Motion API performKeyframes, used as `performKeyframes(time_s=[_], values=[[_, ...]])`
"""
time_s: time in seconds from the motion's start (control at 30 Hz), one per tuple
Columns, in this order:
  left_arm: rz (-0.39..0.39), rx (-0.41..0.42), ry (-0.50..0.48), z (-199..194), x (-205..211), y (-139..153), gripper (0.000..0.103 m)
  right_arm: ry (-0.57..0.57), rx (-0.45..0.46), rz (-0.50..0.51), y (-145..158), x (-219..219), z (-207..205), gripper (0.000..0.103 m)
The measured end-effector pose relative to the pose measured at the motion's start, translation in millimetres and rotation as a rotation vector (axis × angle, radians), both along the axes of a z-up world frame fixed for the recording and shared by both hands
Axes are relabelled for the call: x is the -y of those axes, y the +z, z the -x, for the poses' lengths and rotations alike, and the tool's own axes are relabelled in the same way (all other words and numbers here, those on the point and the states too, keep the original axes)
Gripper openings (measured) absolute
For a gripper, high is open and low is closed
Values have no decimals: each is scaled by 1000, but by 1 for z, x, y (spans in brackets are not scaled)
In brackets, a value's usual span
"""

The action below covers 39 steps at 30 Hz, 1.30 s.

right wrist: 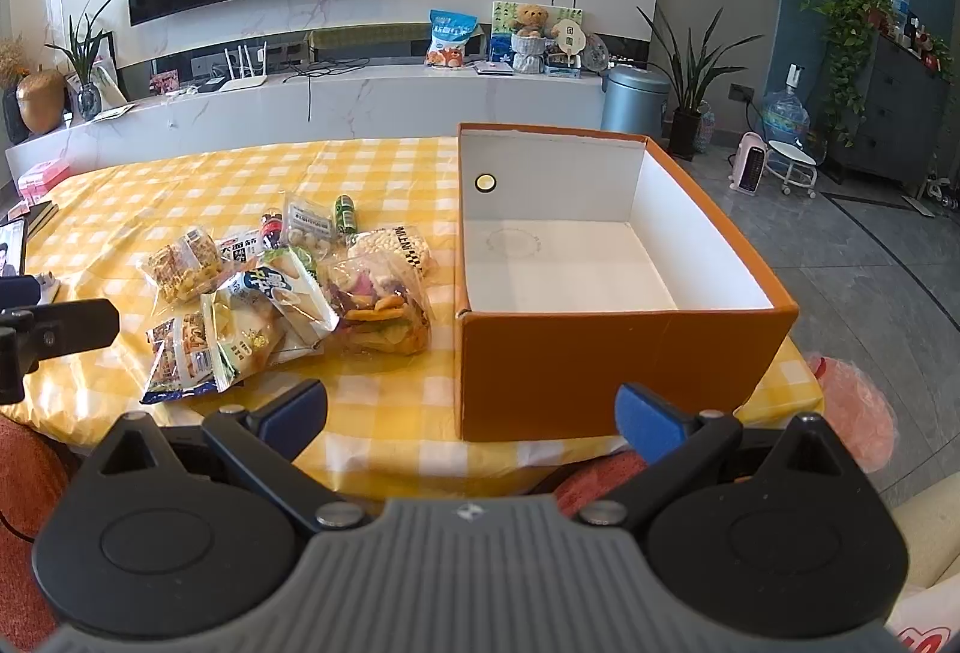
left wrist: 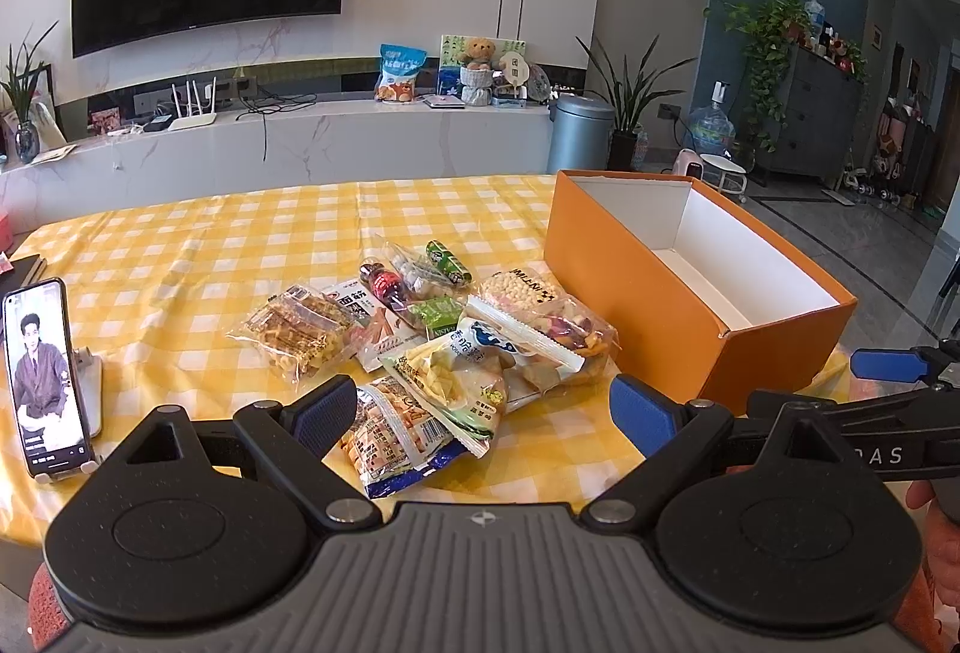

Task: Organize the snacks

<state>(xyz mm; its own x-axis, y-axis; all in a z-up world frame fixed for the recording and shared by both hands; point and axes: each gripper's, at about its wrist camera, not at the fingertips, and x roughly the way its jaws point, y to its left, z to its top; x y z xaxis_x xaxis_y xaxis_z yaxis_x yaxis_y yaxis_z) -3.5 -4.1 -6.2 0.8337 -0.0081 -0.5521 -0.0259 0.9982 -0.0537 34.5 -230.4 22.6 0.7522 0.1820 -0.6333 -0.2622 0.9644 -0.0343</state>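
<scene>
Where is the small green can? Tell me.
In the left wrist view the small green can lies on its side at the far edge of the snack pile, beside a clear bag, left of the orange box.

Orange box (right wrist: 600, 359) with white inside stands on a yellow-and-white checked tablecloth (right wrist: 198, 173).

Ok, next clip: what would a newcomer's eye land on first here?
Probably the open orange box, bare white inside, on the right side of the yellow checked tablecloth. Just left of it lies a heap of snack packets, none boxed yet. Both the left gripper and the right gripper hang open at the table's near edge, holding nothing.
</scene>
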Motion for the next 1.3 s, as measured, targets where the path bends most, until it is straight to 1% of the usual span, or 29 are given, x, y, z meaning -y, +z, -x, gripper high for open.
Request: performKeyframes(time_s=[0.37, 0.5, 0.57, 0.7, 0.73, 0.8, 0.83, 0.9, 0.97, 1.0, 1.07, 1.1, 1.13, 1.2, 1.3], values=[[19, 2, 4, 7, 2, -7, 103, 6, -5, 5, -1, -2, 0, 100], [49, 21, 12, 12, 2, -6, 103, 28, 6, 4, -1, -4, 1, 100], [66, 8, 20, 10, -2, -4, 101, 54, 35, -4, 1, -6, 3, 100], [88, -6, 7, 9, -4, -6, 85, 124, 108, 1, 3, -15, 8, 99], [96, -11, 10, 5, -10, -6, 80, 144, 114, 1, 2, -18, 8, 98], [101, -29, 11, 1, -13, -9, 76, 184, 109, -16, 0, -23, 5, 84], [101, -41, 13, -2, -15, -11, 73, 204, 100, -22, -1, -26, 2, 82], [103, -66, 17, -9, -26, -17, 73, 242, 87, -30, -5, -33, -1, 75], [101, -87, 27, -13, -30, -21, 73, 281, 83, -25, -9, -42, -5, 71], [100, -97, 36, -15, -31, -24, 73, 300, 84, -21, -11, -46, -7, 68], [114, -118, 50, -20, -38, -29, 79, 335, 80, -9, -16, -55, -11, 65], [130, -130, 54, -23, -41, -32, 85, 350, 76, 0, -18, -59, -15, 64], [149, -143, 57, -26, -46, -34, 86, 360, 75, 10, -21, -64, -18, 64], [175, -177, 75, -32, -51, -38, 86, 376, 71, 36, -27, -72, -27, 61], [178, -205, 104, -43, -58, -44, 86, 391, 56, 59, -34, -81, -44, 61]])
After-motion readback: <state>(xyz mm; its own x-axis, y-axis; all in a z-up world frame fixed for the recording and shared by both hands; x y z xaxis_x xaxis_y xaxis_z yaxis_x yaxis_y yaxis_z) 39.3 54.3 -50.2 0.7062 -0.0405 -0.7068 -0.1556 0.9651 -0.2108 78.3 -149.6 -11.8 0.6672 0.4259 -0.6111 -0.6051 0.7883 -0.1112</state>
